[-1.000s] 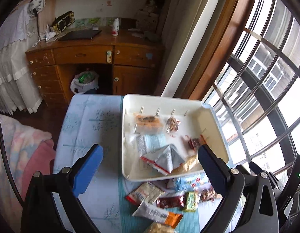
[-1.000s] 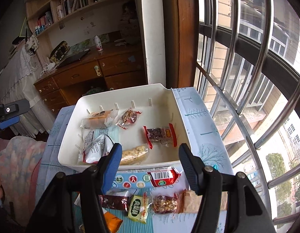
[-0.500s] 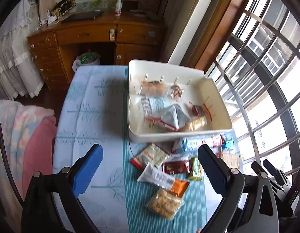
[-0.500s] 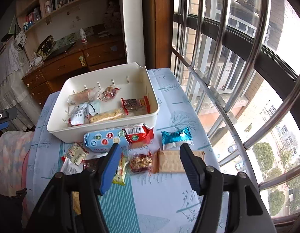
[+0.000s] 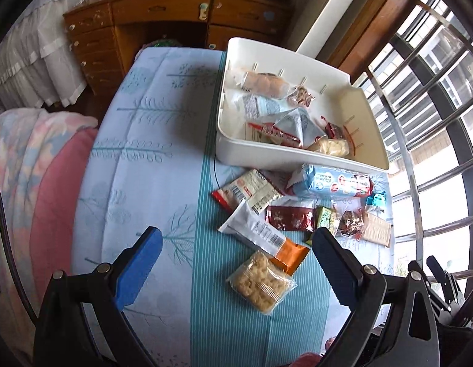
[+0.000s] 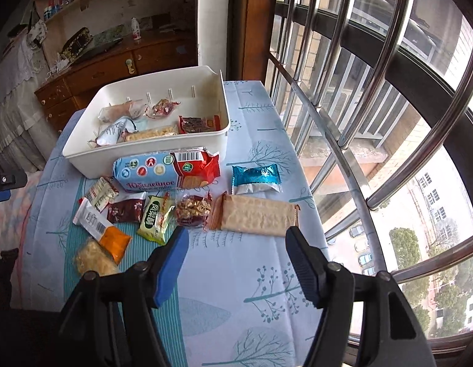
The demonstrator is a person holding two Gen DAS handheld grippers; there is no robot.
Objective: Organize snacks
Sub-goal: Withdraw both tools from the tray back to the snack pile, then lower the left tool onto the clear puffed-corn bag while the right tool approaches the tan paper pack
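A white bin (image 5: 371, 122) (image 6: 83, 143) at the table's far side holds several snack packets. Loose snacks lie in front of it: a blue-and-red biscuit pack (image 6: 166, 171) (image 5: 331, 182), a teal sachet (image 6: 256, 177), a long cracker pack (image 6: 257, 215), a nut packet (image 6: 193, 208), a green packet (image 6: 155, 217), a white-and-orange bar (image 5: 264, 238) and a clear puff bag (image 5: 260, 281). My left gripper (image 5: 236, 241) is open above the white-and-orange bar and puff bag. The jaws of my right gripper (image 6: 236, 238) are opening, with nothing between them, just short of the cracker pack.
The table (image 5: 138, 159) wears a pale blue tree-print cloth with a teal striped band. A barred window (image 6: 374, 91) runs along its right edge. A pink blanket (image 5: 31, 177) lies left. A wooden desk (image 5: 163, 12) stands beyond.
Both grippers have drawn back from the bin toward the near side and dipped lower, so the loose snacks now lie in front of the fingers. The right jaws stand slightly wider.
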